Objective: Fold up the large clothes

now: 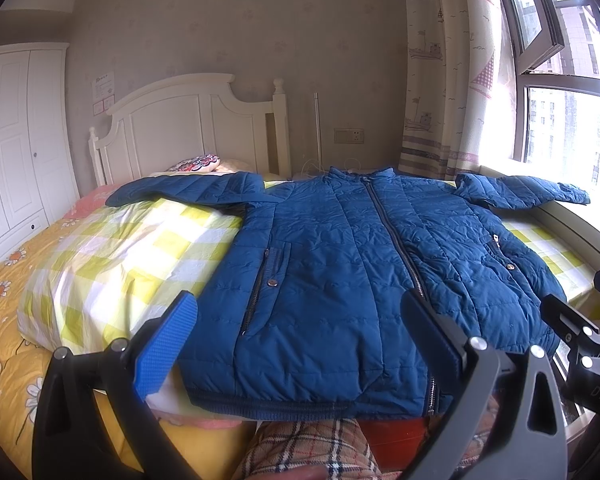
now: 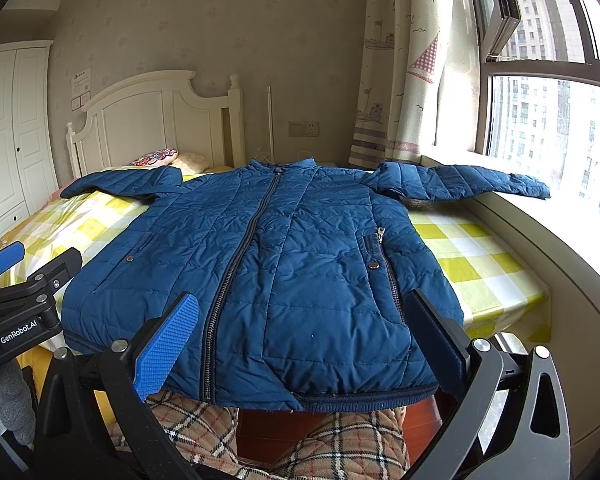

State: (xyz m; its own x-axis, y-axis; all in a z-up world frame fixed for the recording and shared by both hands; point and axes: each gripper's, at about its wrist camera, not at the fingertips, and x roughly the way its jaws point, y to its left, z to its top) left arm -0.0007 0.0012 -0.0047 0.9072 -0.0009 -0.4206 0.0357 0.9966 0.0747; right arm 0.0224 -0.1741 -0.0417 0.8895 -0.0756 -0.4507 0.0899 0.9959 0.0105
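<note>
A blue quilted jacket point(image 1: 340, 272) lies flat and face up on the bed, zipped, collar far, hem near me, both sleeves spread out sideways. It also shows in the right wrist view point(image 2: 300, 264). My left gripper point(image 1: 300, 344) is open and empty, hovering above the hem's left half. My right gripper point(image 2: 304, 340) is open and empty, above the hem's right half. The right sleeve point(image 2: 468, 184) rests on the window sill. The left gripper also shows in the right wrist view point(image 2: 16, 280) at the left.
The bed has a yellow and white checked cover point(image 1: 112, 248) and a white headboard point(image 1: 188, 128). A white wardrobe point(image 1: 16, 140) stands at left. A window and curtain point(image 2: 412, 60) are at right. My plaid-trousered legs point(image 2: 340, 440) are at the bed's foot.
</note>
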